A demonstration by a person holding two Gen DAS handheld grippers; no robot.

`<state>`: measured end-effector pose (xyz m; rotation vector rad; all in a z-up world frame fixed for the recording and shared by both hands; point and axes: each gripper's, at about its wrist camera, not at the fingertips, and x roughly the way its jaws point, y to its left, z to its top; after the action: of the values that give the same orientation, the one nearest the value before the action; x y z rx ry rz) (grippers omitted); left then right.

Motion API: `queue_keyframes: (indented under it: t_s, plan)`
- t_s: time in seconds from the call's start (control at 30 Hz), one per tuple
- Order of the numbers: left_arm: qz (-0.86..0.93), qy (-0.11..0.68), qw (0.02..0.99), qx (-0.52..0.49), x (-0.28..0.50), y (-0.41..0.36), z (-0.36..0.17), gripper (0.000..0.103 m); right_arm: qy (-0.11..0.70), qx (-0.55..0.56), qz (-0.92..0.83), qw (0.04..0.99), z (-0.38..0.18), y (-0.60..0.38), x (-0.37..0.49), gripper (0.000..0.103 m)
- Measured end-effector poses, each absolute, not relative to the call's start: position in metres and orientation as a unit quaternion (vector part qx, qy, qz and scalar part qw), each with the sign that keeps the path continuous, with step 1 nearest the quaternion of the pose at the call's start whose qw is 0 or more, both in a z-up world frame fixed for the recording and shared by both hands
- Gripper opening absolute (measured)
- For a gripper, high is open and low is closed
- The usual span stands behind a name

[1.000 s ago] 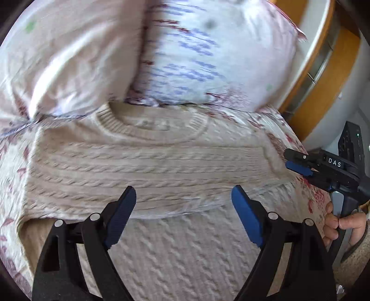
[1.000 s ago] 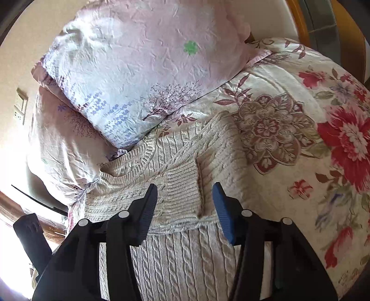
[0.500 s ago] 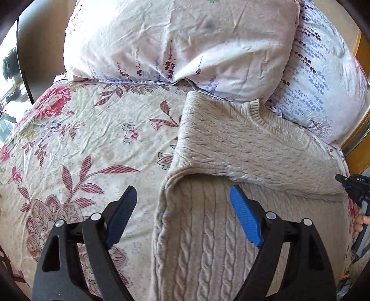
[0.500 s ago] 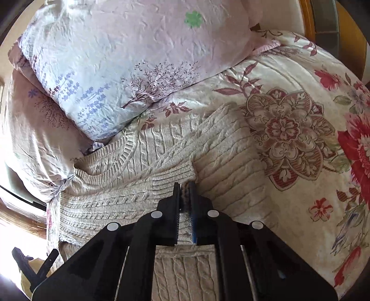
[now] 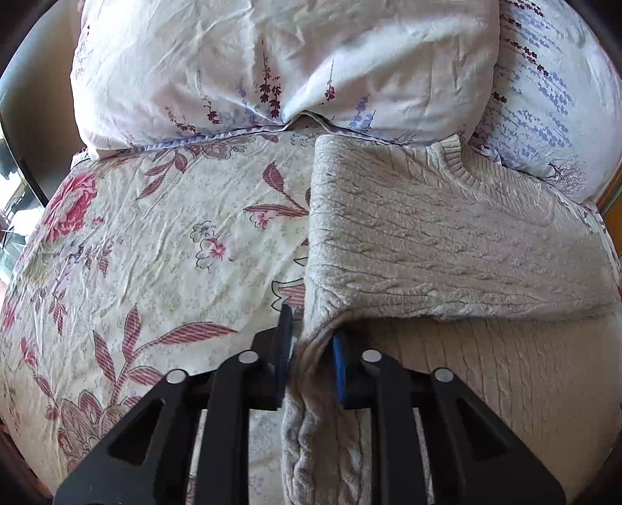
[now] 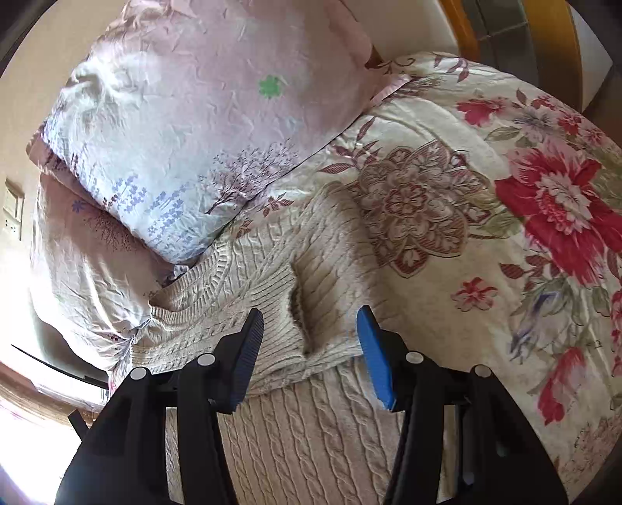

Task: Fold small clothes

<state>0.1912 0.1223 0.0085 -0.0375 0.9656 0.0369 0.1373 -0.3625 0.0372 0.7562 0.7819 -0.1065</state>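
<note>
A beige cable-knit sweater (image 5: 427, 241) lies on the floral bedspread (image 5: 155, 252), collar toward the pillows, with both sleeves folded across its chest. My left gripper (image 5: 311, 365) is shut on the sweater's left edge, just below the folded sleeve. In the right wrist view the sweater (image 6: 295, 419) lies below me with a ribbed sleeve cuff (image 6: 280, 287) on top. My right gripper (image 6: 311, 349) is open and empty, its fingers on either side of the cuff end.
Two pale floral pillows (image 5: 295, 62) (image 5: 552, 89) lie against the sweater's collar. The flowered bedspread (image 6: 505, 217) spreads to the sweater's side. A wooden bed frame (image 6: 552, 35) and a wall socket (image 6: 11, 213) edge the right wrist view.
My left gripper swung to the sweater's left edge and closed on it. My right gripper closed on the sleeve cuff half a second ago and has now opened, leaving the cuff on the chest.
</note>
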Motion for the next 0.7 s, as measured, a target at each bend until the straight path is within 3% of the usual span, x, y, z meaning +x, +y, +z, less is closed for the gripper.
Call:
queue_keyframes:
  t_s: [0.17,0.27,0.4,0.5,0.57,0.63,0.7]
  plan:
    - [0.038,0.449,0.882,-0.138,0.193,0.153,0.0,0.013,0.362,0.355,-0.085,0.858,0.036,-0.377,0.114,0.052]
    - [0.034,0.442,0.889,-0.116,0.189,0.146,-0.002,0.015,0.373,0.33,-0.108,0.86,0.031,-0.382,0.103,0.052]
    - [0.018,0.432,0.88,-0.194,0.183,0.162,-0.009,0.017,0.401,0.295,-0.113,0.86,0.019,-0.376,0.097,0.052]
    - [0.022,0.439,0.883,-0.166,0.184,0.153,-0.007,0.017,0.424,0.248,-0.111,0.864,0.012,-0.362,0.104,0.049]
    - [0.022,0.44,0.882,-0.165,0.185,0.153,-0.008,0.018,0.443,0.217,-0.12,0.862,0.006,-0.355,0.11,0.021]
    - [0.02,0.444,0.879,-0.172,0.186,0.155,-0.008,0.019,0.444,0.187,-0.134,0.866,0.006,-0.349,0.113,0.017]
    - [0.014,0.452,0.875,-0.17,0.184,0.156,-0.007,0.027,0.447,0.175,-0.144,0.865,0.006,-0.345,0.116,0.017]
